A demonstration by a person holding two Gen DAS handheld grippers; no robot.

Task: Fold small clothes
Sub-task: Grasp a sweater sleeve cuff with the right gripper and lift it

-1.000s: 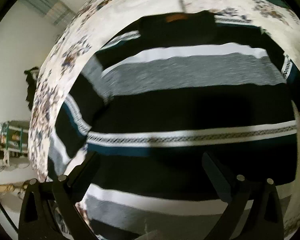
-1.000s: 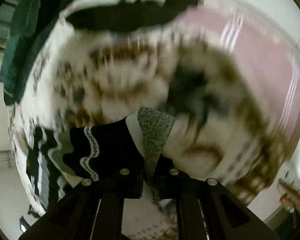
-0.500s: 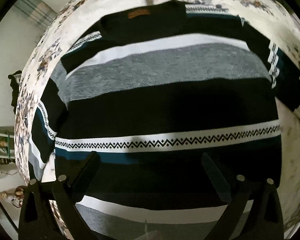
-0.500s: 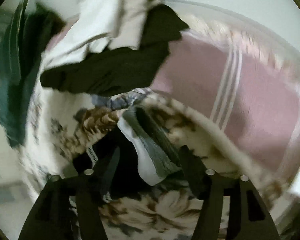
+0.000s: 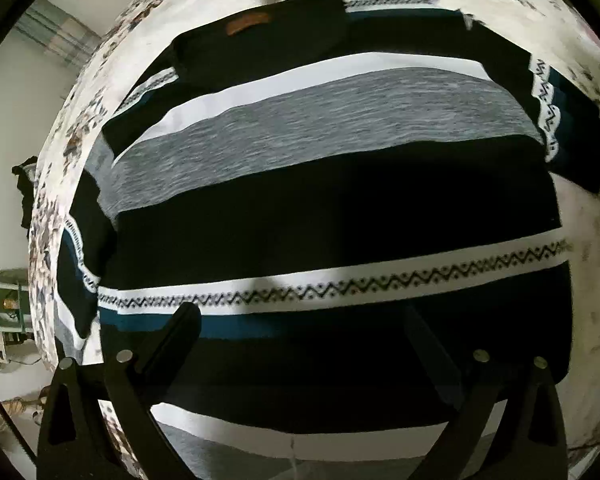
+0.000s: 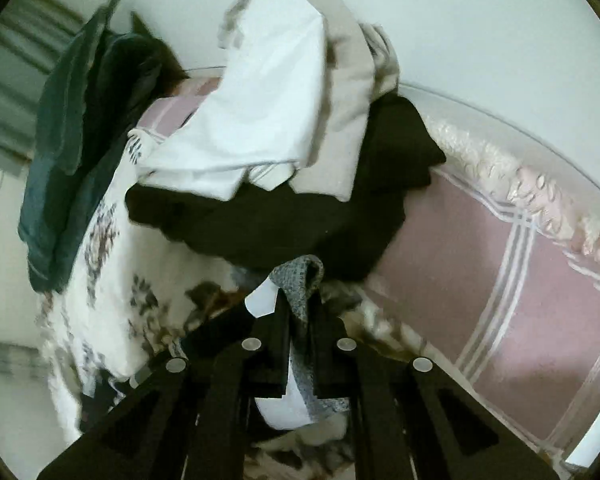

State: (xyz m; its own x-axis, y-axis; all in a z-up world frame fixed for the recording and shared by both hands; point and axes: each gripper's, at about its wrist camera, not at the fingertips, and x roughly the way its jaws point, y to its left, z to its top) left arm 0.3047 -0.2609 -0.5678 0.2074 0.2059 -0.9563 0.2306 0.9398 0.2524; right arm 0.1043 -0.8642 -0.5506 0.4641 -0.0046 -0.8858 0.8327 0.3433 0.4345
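Note:
A striped sweater (image 5: 324, 208) in black, grey, white and teal lies flat on a floral bedspread (image 5: 112, 36), filling the left wrist view. My left gripper (image 5: 300, 320) hovers open over its lower part, holding nothing. In the right wrist view my right gripper (image 6: 300, 312) is shut on a grey and white sleeve end of the sweater (image 6: 300, 284), which sticks up between the fingers.
A pile of white, beige and black clothes (image 6: 284, 132) lies behind the right gripper. A dark green garment (image 6: 64, 152) hangs at the left. A pink striped blanket (image 6: 512, 300) covers the bed at right. The bed edge (image 5: 40, 240) drops off at left.
The right gripper opened around the sleeve end half a second ago and is shut on it again. The left gripper's view has steadied over the sweater, still open.

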